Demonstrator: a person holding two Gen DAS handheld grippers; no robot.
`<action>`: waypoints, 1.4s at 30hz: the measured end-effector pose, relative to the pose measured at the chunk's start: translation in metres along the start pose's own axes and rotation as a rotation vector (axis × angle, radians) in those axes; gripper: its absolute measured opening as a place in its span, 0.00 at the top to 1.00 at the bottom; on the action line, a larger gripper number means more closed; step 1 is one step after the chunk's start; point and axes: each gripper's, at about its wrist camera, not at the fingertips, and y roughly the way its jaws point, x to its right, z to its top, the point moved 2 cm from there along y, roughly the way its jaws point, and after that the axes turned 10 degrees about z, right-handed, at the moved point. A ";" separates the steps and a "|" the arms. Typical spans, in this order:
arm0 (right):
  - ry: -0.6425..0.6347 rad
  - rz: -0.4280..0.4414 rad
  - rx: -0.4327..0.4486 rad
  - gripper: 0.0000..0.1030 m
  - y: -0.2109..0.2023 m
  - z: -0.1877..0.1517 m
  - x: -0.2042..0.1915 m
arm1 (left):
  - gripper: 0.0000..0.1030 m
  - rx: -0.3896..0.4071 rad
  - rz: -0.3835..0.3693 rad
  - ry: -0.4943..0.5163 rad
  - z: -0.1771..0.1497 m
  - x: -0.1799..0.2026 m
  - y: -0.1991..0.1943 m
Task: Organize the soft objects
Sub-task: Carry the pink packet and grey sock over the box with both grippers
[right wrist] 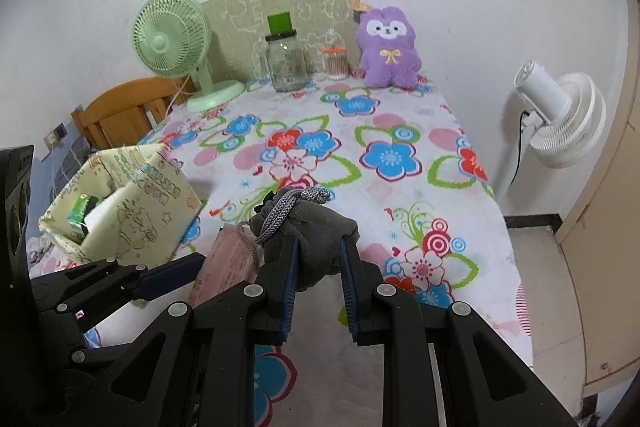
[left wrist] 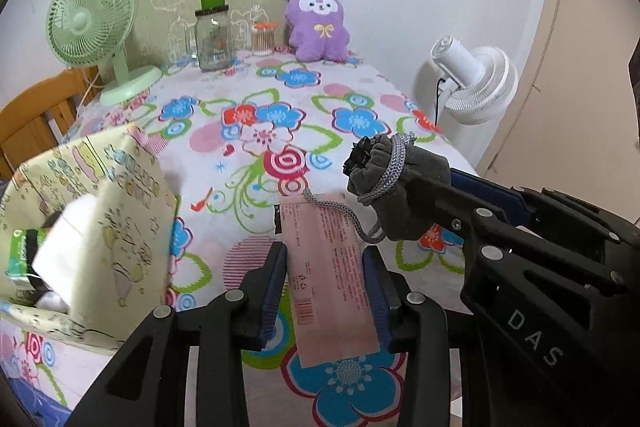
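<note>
My left gripper (left wrist: 326, 255) is shut on a flat pink packet (left wrist: 330, 279) and holds it above the flowered tablecloth (left wrist: 280, 115). My right gripper (right wrist: 318, 247) is shut on a grey drawstring pouch (right wrist: 308, 227); the pouch also shows in the left wrist view (left wrist: 394, 187), just right of the packet, its cord hanging over the packet's top. A pale patterned fabric box (left wrist: 96, 207) stands to the left, holding a white soft block (left wrist: 64, 247) and a green pack (left wrist: 22, 251). A purple plush toy (left wrist: 318, 25) sits at the table's far edge.
A green desk fan (left wrist: 94, 27), a glass jar (left wrist: 214, 39) and a small cotton-swab container (left wrist: 264, 39) stand along the back wall. A white floor fan (left wrist: 472, 79) stands beyond the table's right edge. A wooden chair (right wrist: 124, 111) is at the left.
</note>
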 end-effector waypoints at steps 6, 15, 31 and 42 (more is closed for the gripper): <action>-0.015 -0.011 0.040 0.77 -0.017 0.010 -0.011 | 0.62 0.045 0.001 0.007 0.009 -0.004 -0.020; -0.027 -0.021 0.099 0.77 -0.042 0.025 -0.028 | 0.62 0.112 0.007 0.013 0.020 -0.013 -0.050; -0.088 -0.015 0.145 0.77 -0.052 0.050 -0.070 | 0.62 0.185 0.044 0.015 0.035 -0.046 -0.075; -0.137 0.026 0.129 0.77 -0.029 0.063 -0.106 | 0.62 0.191 0.093 -0.008 0.036 -0.080 -0.072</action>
